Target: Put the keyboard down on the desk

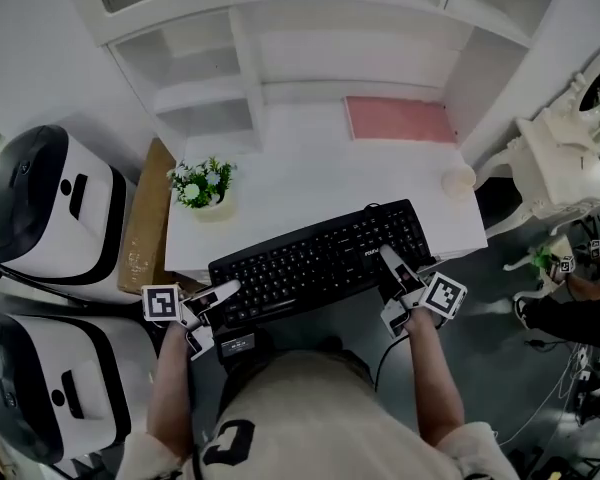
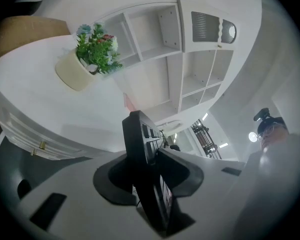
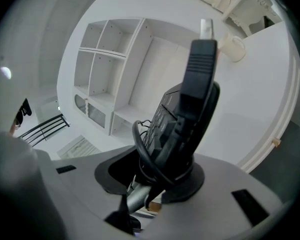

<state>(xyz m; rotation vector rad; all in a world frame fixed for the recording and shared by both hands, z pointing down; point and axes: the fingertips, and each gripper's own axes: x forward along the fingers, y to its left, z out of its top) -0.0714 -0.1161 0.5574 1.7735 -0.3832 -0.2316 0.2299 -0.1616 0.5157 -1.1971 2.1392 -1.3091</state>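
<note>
As keyboard (image 1: 320,258) spans them, left tongs (image 1: 225,293) and right tongs (image 1: 390,264) clamp.

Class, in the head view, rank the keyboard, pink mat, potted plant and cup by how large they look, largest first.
1. keyboard, though it is also nearest the camera
2. pink mat
3. potted plant
4. cup

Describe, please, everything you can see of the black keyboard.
The keyboard is black, plastic-looking, full-width, keys facing up, with a black cable at its rear. It is slanted over the white desk's front edge, near side overhanging. The left gripper clamps its left end, the right gripper its right end together with a loop of cable. Whether it rests on the desk is unclear.
</note>
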